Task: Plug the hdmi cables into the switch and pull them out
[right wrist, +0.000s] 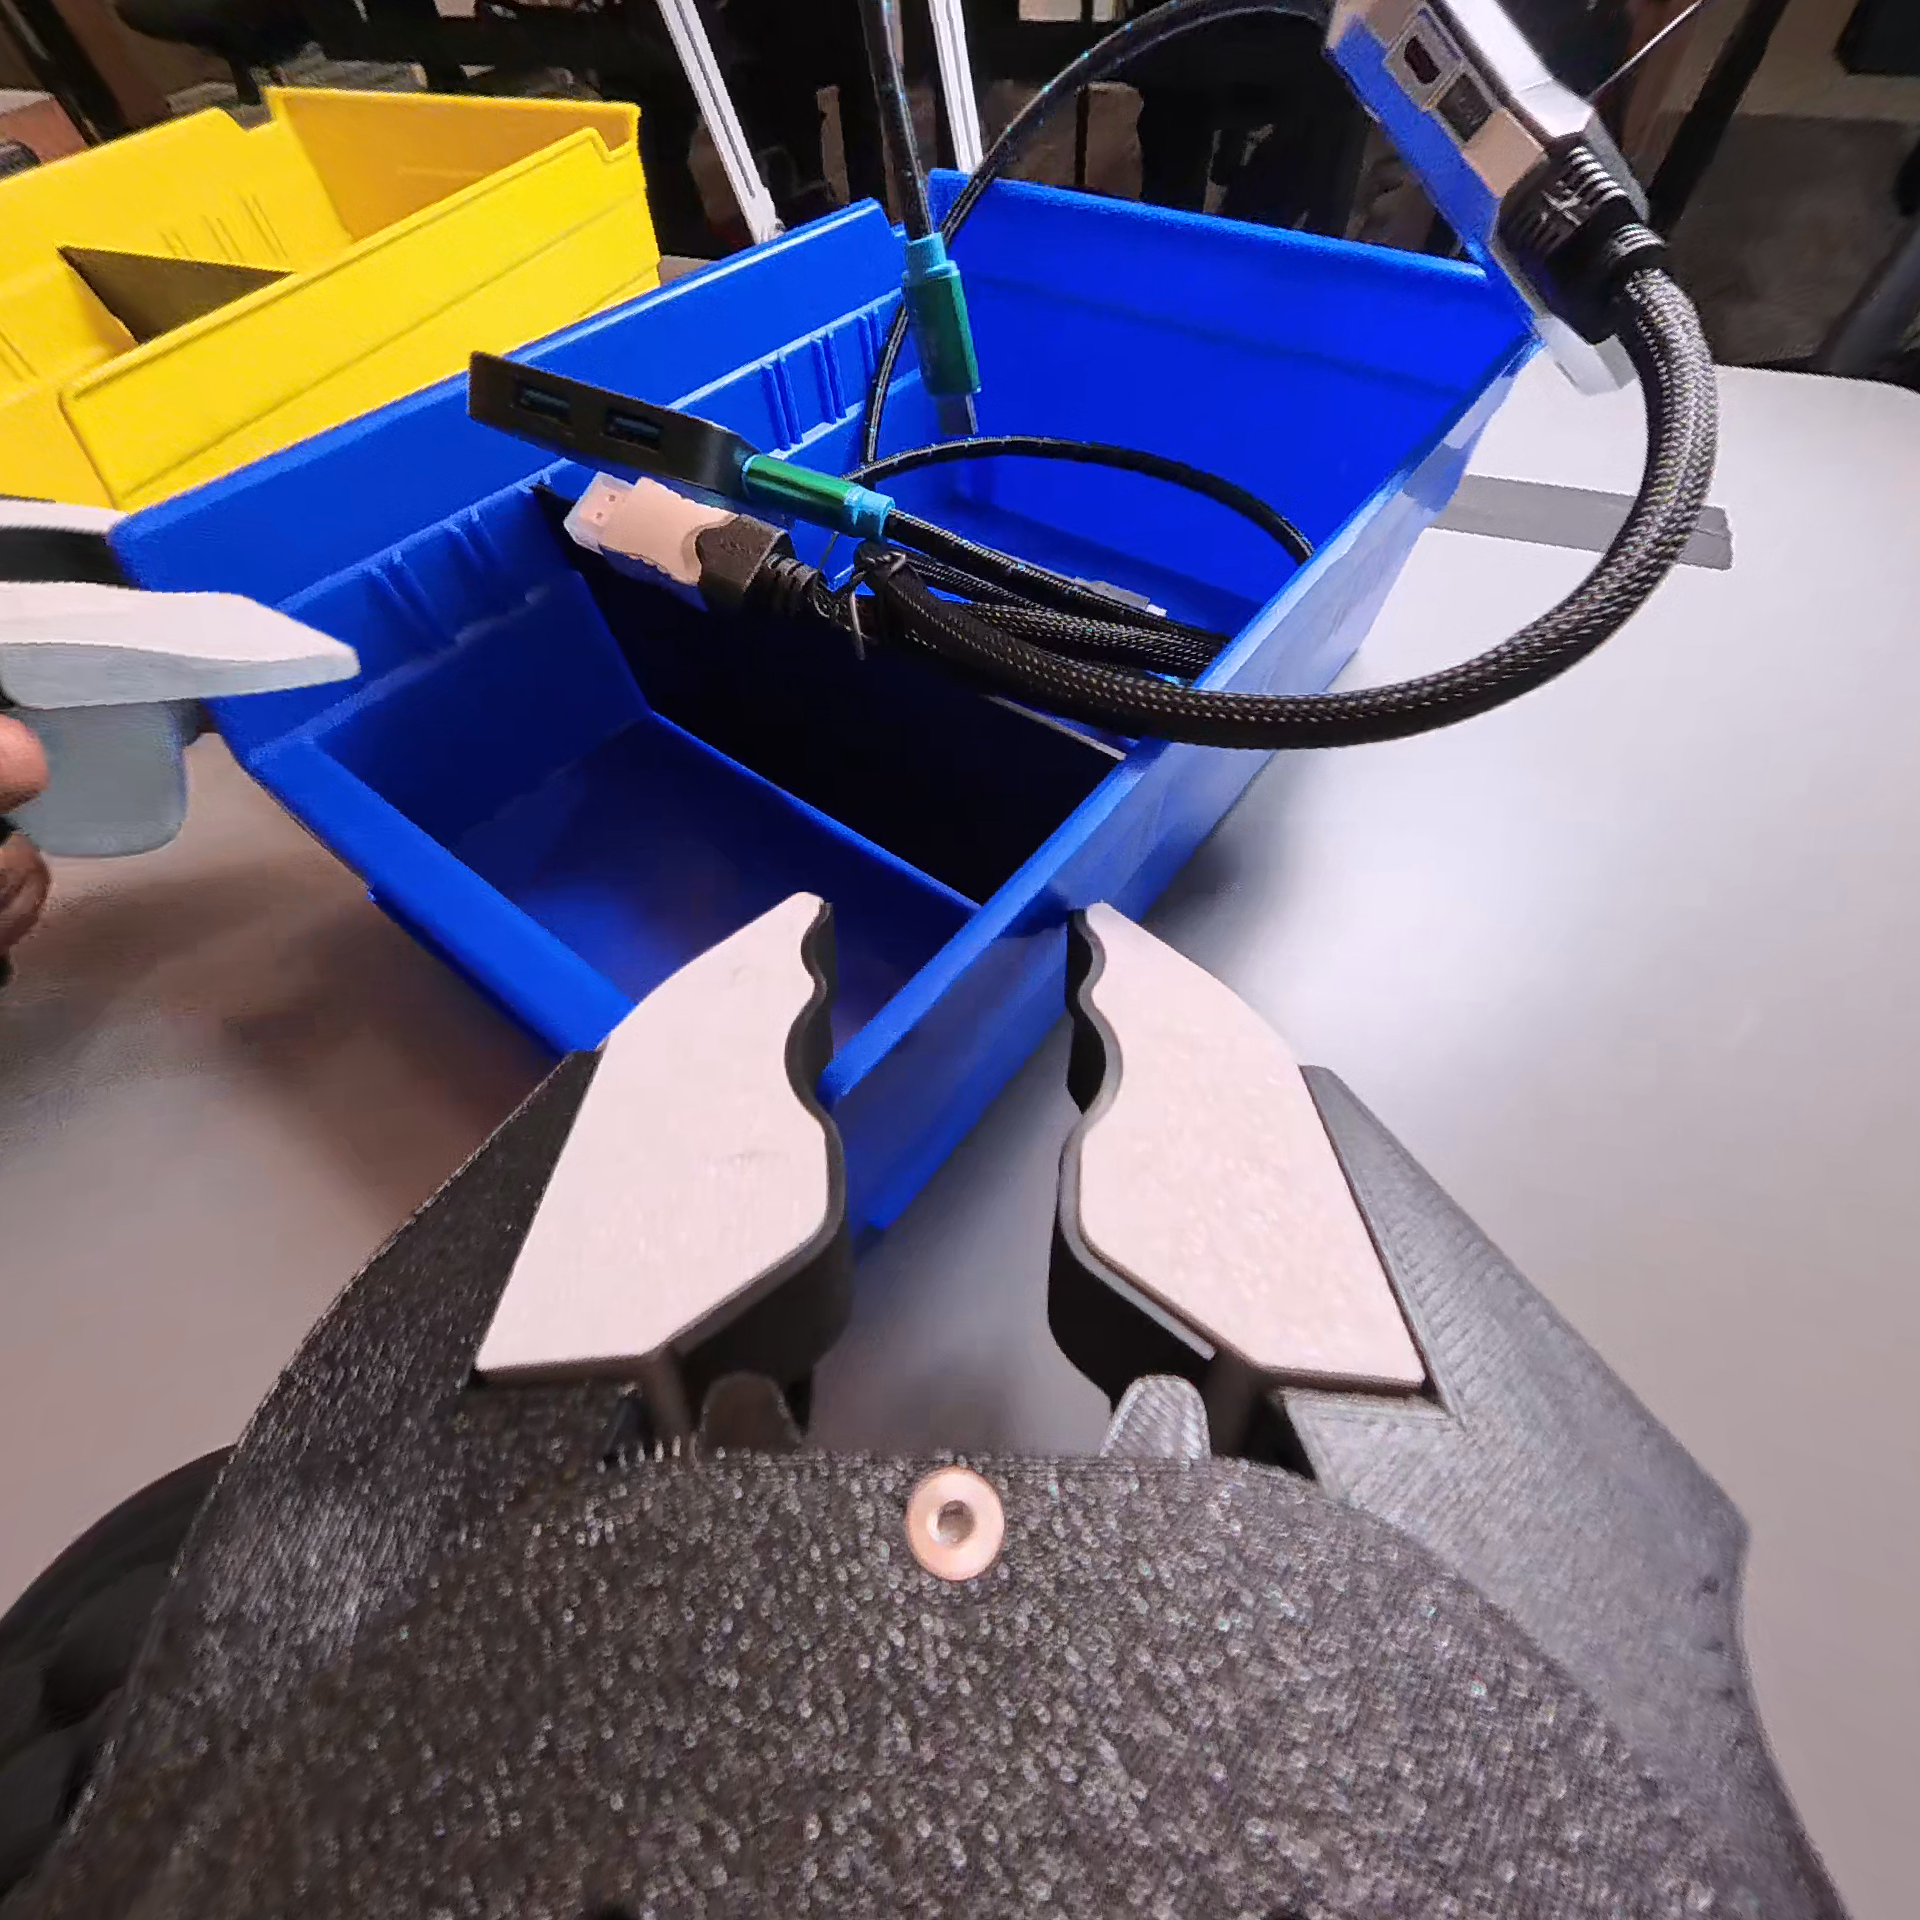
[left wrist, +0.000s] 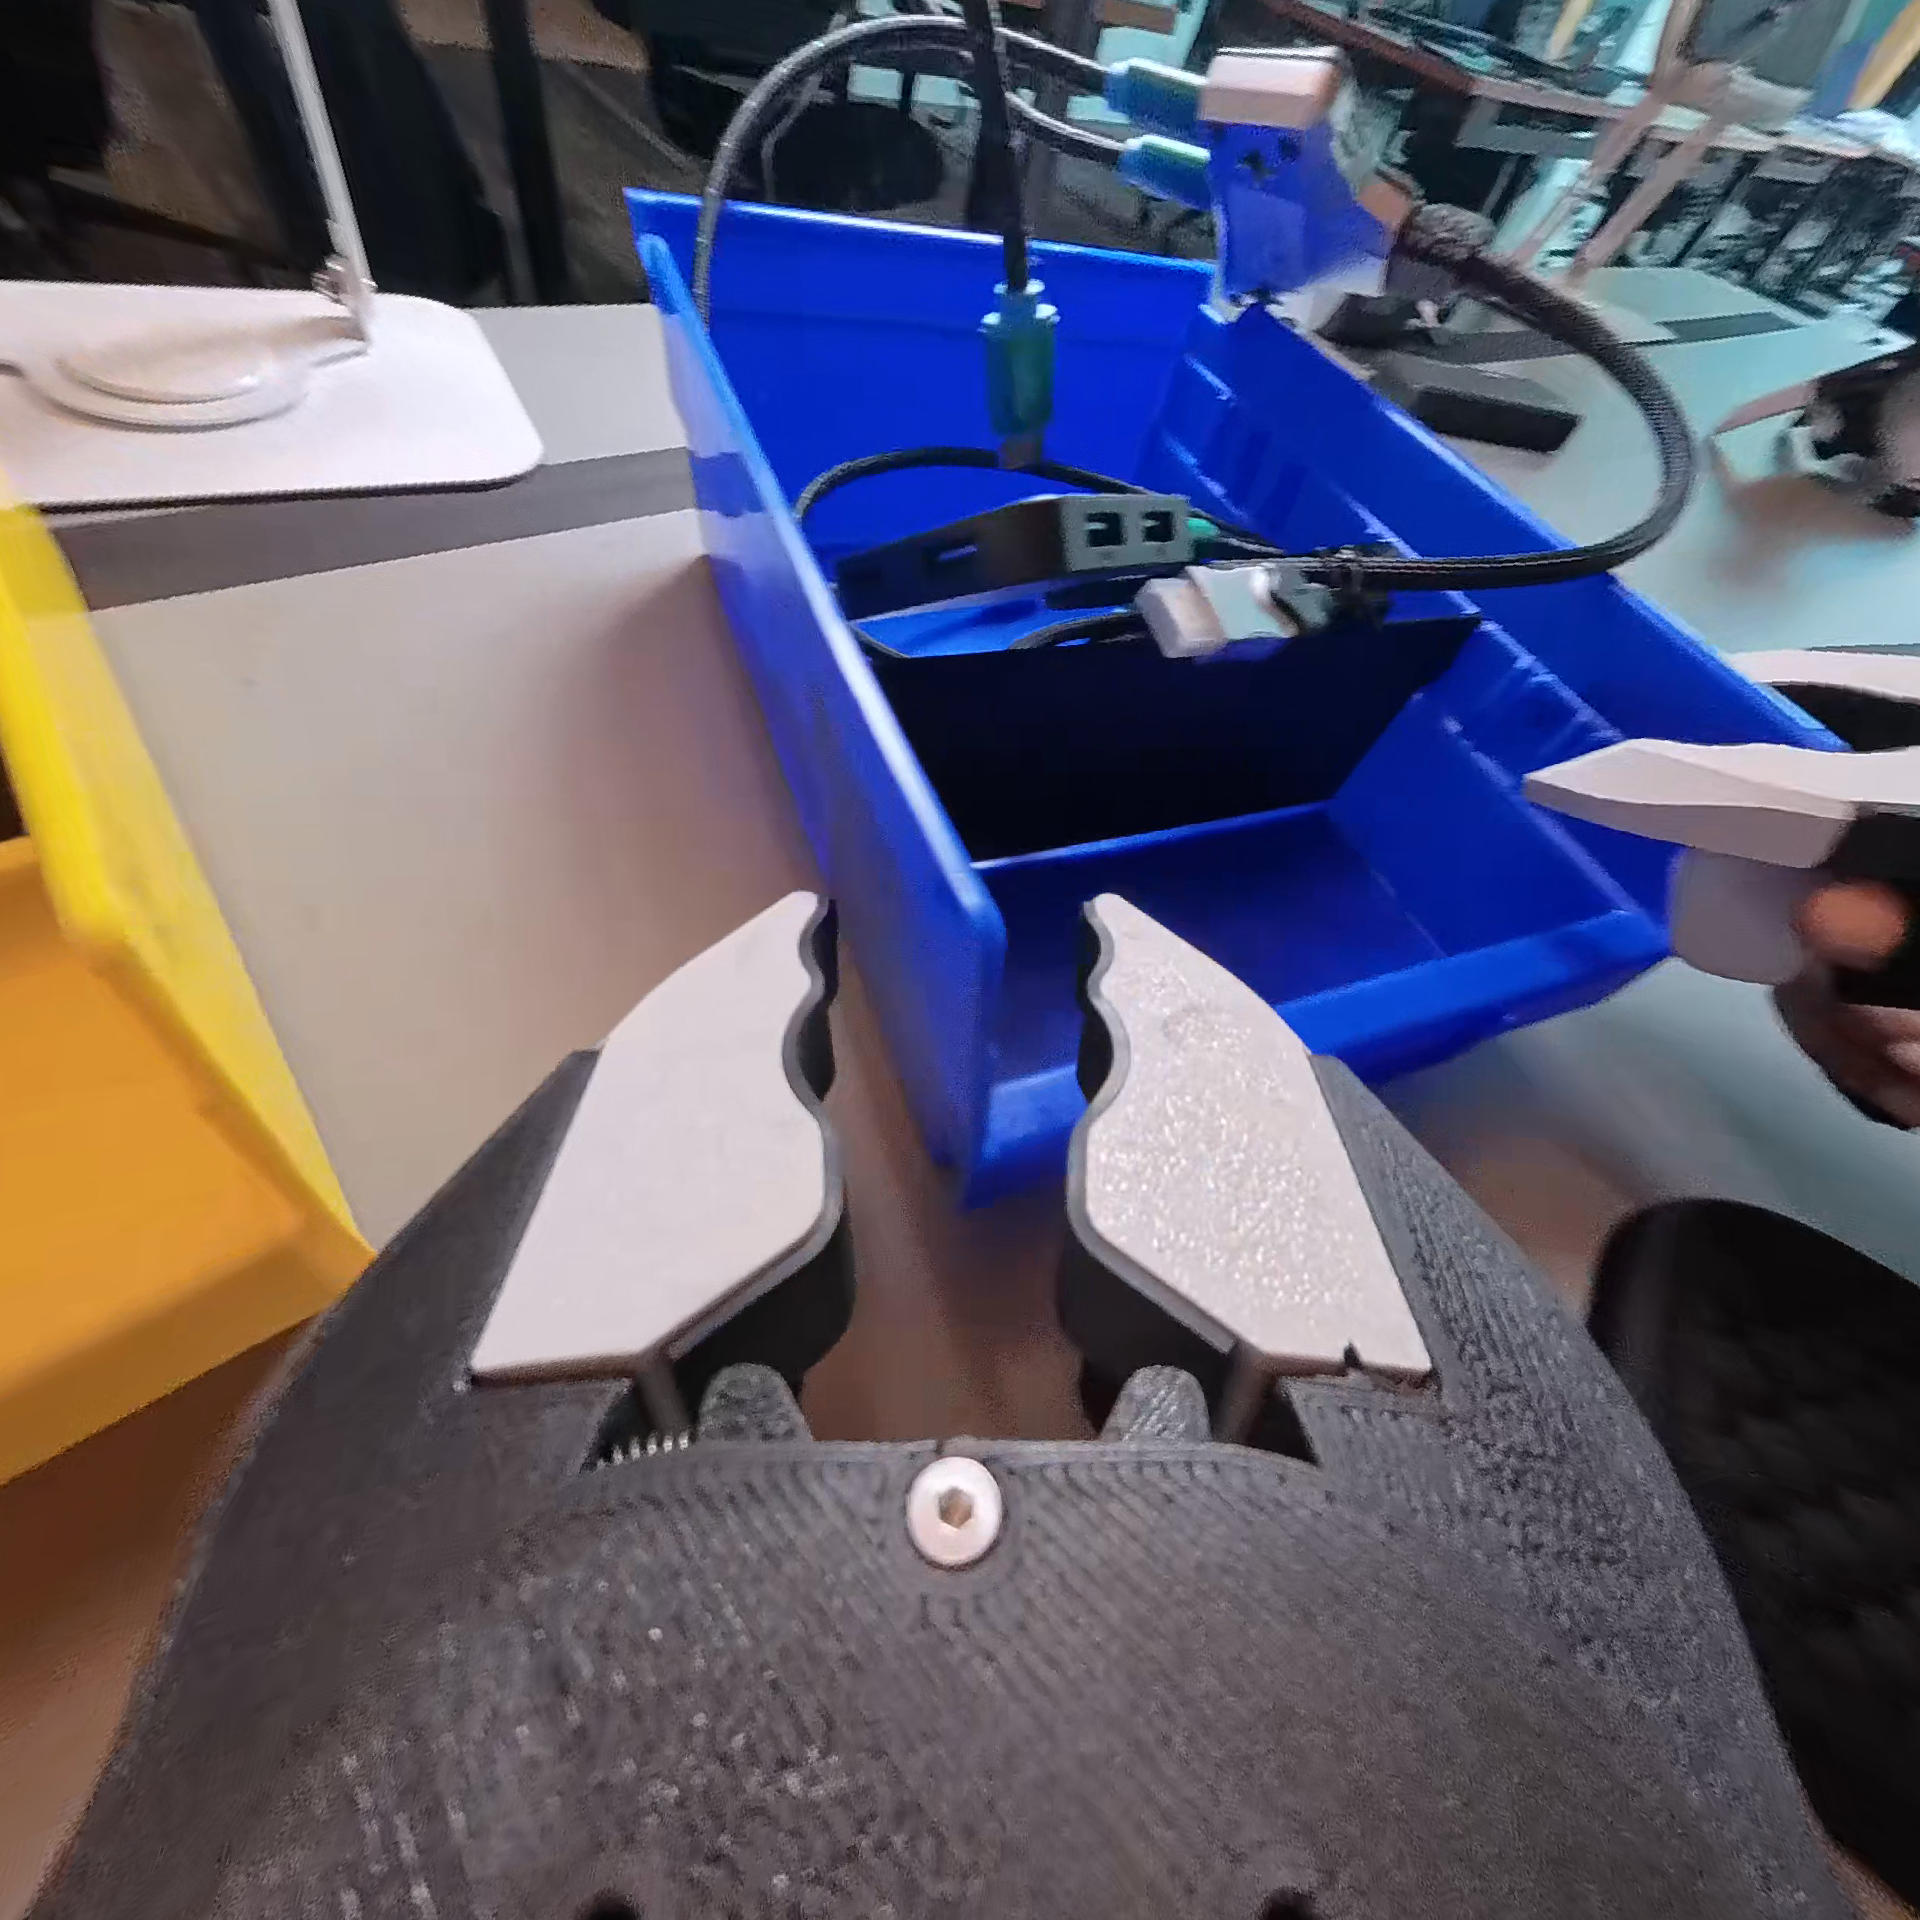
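**A:** Where are we standing with this one?

**B:** Both claws are hovering at the near end of the blue bin (right wrist: 312, 582), empty. The left gripper (left wrist: 954, 997) is holding its fingers apart over the bin's left wall, and the right gripper (right wrist: 948, 1003) is gaping the same way over the near corner. Nothing is pinched in either.

**A:** And the cables?

**B:** The silver-headed HDMI plug (right wrist: 649, 525) is lying free in the far compartment, resting over the black divider (right wrist: 831, 727), its braided cable (right wrist: 1455, 686) looping out over the right wall. The switch (right wrist: 1475, 104) seems to be the blue-and-silver box perched at the bin's far right corner (I am judging that from its ports).

**A:** So how should the pick go?

**B:** I would be reaching past the divider and closing on the plug's rigid shell, not the braid, keeping the metal tip clear. A green-collared plug (right wrist: 940, 322) is dangling just above, so come in low.
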Tool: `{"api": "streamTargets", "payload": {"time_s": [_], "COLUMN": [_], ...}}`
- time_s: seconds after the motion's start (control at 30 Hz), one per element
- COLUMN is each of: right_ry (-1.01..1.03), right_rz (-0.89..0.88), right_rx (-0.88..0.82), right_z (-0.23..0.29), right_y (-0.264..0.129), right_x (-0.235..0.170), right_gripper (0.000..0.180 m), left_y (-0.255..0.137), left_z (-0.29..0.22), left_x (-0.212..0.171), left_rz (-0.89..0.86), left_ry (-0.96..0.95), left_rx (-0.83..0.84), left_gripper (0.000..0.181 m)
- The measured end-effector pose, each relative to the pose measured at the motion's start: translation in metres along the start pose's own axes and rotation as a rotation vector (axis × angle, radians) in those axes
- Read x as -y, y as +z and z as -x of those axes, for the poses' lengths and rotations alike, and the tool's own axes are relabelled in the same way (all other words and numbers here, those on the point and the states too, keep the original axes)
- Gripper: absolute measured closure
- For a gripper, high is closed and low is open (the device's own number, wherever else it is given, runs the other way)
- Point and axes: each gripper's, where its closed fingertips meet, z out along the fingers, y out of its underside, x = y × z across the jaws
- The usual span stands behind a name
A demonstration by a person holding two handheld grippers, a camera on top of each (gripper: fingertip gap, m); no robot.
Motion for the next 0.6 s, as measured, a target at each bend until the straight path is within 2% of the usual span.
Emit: {"api": "streamTargets", "payload": {"time_s": [0.17,0.37,0.6], "right_ry": [0.028,0.037,0.032], "right_rz": [-0.052,-0.087,-0.119], "right_rx": [0.020,-0.010,-0.034], "right_z": [-0.002,-0.005,-0.004], "right_y": [0.001,0.002,-0.010], "right_x": [0.003,0.005,0.005], "right_gripper": [0.139,0.142,0.145], "left_y": [0.013,0.018,0.010], "left_z": [0.004,0.008,0.001], "left_x": [0.000,0.004,0.003], "left_rz": [-0.020,-0.035,-0.026], "left_ry": [-0.015,-0.058,0.028], "left_rx": [0.033,0.083,0.123], "left_gripper": [0.160,0.166,0.169]}}
